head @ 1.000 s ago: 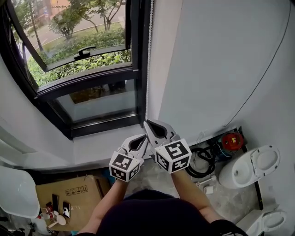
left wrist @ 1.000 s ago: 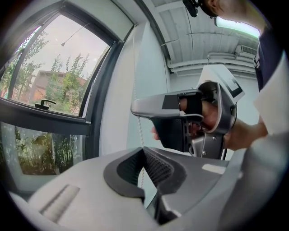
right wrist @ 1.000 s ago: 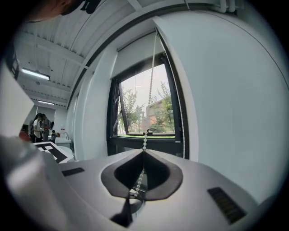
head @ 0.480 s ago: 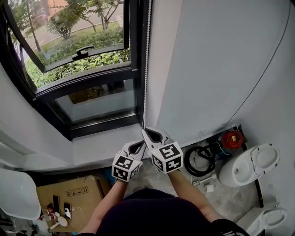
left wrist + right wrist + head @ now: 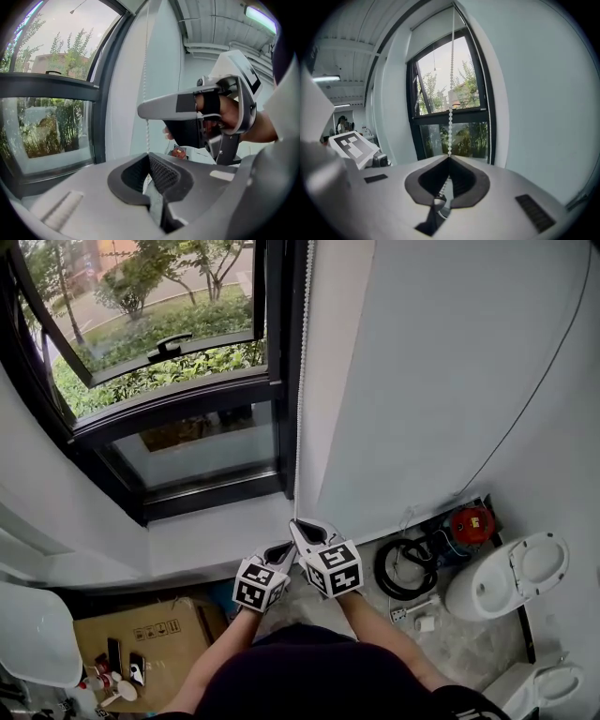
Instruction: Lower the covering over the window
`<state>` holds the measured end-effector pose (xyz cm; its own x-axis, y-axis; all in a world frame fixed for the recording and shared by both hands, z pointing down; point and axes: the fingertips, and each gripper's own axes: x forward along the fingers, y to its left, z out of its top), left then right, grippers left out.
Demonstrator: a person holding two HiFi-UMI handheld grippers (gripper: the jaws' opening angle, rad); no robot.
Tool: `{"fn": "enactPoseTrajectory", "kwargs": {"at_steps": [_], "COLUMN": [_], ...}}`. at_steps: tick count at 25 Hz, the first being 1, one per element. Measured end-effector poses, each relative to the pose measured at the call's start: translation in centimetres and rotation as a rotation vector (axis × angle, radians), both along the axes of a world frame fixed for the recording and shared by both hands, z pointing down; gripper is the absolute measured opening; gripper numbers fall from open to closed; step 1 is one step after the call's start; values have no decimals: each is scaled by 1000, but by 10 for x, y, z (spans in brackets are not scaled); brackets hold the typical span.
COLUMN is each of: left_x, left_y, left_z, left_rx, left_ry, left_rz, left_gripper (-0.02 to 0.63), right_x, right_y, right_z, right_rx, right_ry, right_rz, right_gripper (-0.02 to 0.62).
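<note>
1. both grippers are clamped shut on the bead chain point(image 5: 300, 381). the right gripper point(image 5: 295, 523) has the higher grip, and the left gripper point(image 5: 285, 547) is just below and beside it, nearly touching.
2. the key relation: the chain's long axis is vertical and runs straight up from the jaws along the window frame point(image 5: 274, 352). imo any pull has to go straight down along it, not out into the room.
3. in the right gripper view the beads drop right into the closed right gripper point(image 5: 449, 160). a 2nd strand point(image 5: 487, 126) hangs off to its right by the frame, so i'd guess that's the other side of the loop.
4. the left gripper view is the same deal: the chain point(image 5: 146, 89) passes the tip of the right gripper point(image 5: 141, 108) above, then goes down into the left gripper point(image 5: 149, 158).
5. the blind point(image 5: 436, 30) is way above both grippers. the pale panel at the top of the window looks like it, tbh not 100% sure.
6. both hands are low, so prob a re-grip higher up comes next, w/ the right one nearer the top.
7. writing: the cardboard box point(image 5: 141, 638) has handling symbols but the print is too small to read. the marker cubes only have square patterns, and i see no brands.
</note>
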<state>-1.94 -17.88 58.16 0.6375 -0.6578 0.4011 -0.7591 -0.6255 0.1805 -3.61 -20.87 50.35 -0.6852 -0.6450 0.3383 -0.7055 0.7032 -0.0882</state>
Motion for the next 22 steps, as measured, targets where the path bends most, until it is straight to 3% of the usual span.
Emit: {"fn": "enactPoseTrajectory", "kwargs": {"at_steps": [9, 15, 22], "left_x": [-6, -31, -56], "left_y": [2, 9, 4], "left_z": [10, -13, -105], "left_rx": [5, 17, 204], "left_ry": [16, 136, 209], "left_rz": [-4, -48, -67], "left_gripper": [14, 46, 49], "right_x": [-3, 1, 7], "right_y": [2, 6, 7], "right_z": [9, 8, 8], "right_rx": [-1, 12, 19], "right_ry": [8, 0, -13], "right_rz": [-9, -13, 3], "right_gripper": [12, 12, 12]}}
